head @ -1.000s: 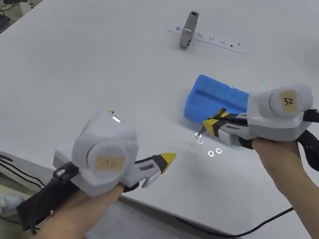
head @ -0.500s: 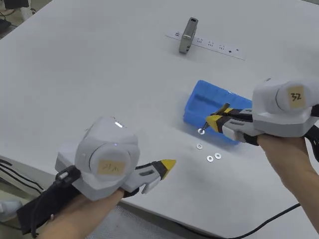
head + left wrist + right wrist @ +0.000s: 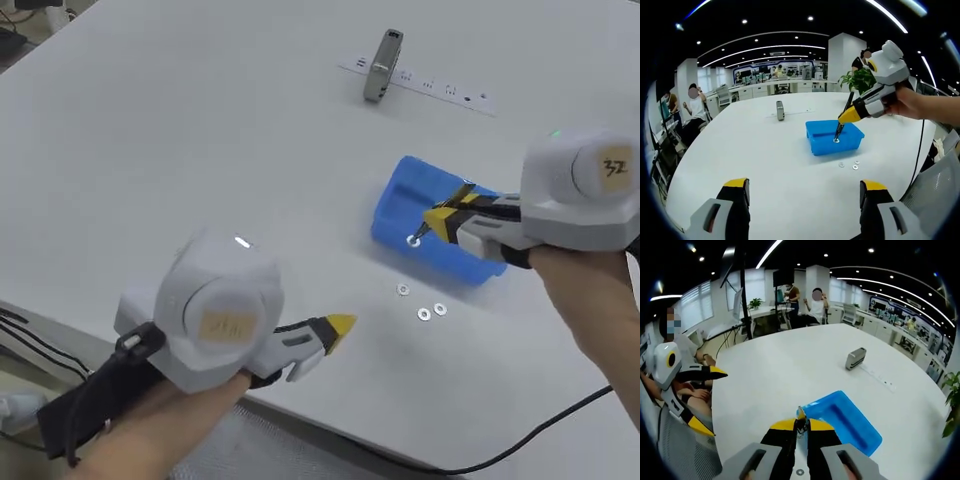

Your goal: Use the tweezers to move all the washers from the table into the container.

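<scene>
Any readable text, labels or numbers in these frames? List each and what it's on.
"32": yellow sticker on the right gripper.
Yellow label on the left gripper: writing too blurred to read.
Markings on the power strip: too small to read.

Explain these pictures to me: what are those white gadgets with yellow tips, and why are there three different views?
No robot here: a person holds a hand-held gripper in each hand. The rectangular picture comes from a headset camera looking down at the workbench. The two round ones come from a camera on each gripper, looking along its jaws. The right gripper is shut on black tweezers, whose tips pinch a washer at the blue container. The left gripper is open and holds nothing. Three more washers lie on the white table near the container. Farther back are a power strip and a small grey device.
</scene>
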A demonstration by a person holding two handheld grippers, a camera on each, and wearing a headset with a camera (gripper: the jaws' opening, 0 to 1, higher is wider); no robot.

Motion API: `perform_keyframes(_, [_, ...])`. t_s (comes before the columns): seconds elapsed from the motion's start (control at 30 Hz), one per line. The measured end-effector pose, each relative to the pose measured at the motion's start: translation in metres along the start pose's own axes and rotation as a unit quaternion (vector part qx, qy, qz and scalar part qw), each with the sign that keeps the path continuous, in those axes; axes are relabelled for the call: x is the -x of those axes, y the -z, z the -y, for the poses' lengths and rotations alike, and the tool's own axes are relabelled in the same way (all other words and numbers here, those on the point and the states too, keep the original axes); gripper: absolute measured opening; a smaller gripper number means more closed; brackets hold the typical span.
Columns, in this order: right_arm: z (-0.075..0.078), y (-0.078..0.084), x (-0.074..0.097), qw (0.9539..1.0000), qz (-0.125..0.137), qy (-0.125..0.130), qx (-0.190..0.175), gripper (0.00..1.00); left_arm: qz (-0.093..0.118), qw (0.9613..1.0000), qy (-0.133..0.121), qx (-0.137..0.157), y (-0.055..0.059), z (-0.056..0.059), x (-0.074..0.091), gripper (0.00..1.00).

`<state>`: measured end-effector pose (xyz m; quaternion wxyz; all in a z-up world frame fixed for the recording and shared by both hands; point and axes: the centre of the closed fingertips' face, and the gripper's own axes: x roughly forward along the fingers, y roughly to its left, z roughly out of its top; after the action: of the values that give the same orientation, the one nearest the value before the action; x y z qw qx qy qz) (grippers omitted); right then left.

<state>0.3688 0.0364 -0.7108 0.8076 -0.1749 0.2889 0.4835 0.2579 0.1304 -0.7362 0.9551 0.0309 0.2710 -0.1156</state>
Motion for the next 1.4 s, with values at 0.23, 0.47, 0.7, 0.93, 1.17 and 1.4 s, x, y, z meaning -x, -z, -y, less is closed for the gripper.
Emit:
perform_keyframes(0.23, [0.011,-0.007,-0.004,0.9999,0.008,0.015,0.002,0.03,-0.001,1.0000,-0.003,-0.001,0.000,-0.001,0.000,0.94])
perform_keyframes(0.47, [0.023,-0.010,-0.009,0.9993,0.011,0.034,-0.001,0.03,-0.005,1.0000,-0.003,-0.002,0.001,-0.001,0.000,0.93])
perform_keyframes(0.7, [0.031,-0.001,-0.019,0.9989,0.000,0.046,0.000,0.03,-0.008,0.9999,-0.001,-0.010,0.002,0.001,0.000,0.92])
perform_keyframes(0.93, [0.040,0.013,-0.034,0.9976,-0.008,0.068,-0.004,0.03,-0.015,0.9996,-0.004,-0.022,0.004,0.002,-0.002,0.92])
perform_keyframes(1.17, [0.041,0.025,-0.042,0.9970,-0.018,0.073,-0.019,0.03,-0.018,0.9995,-0.004,-0.026,0.005,0.002,-0.002,0.92])
perform_keyframes(1.4, [0.039,0.032,-0.048,0.9957,-0.014,0.072,-0.057,0.03,-0.025,0.9994,-0.006,-0.025,0.007,0.001,-0.003,0.92])
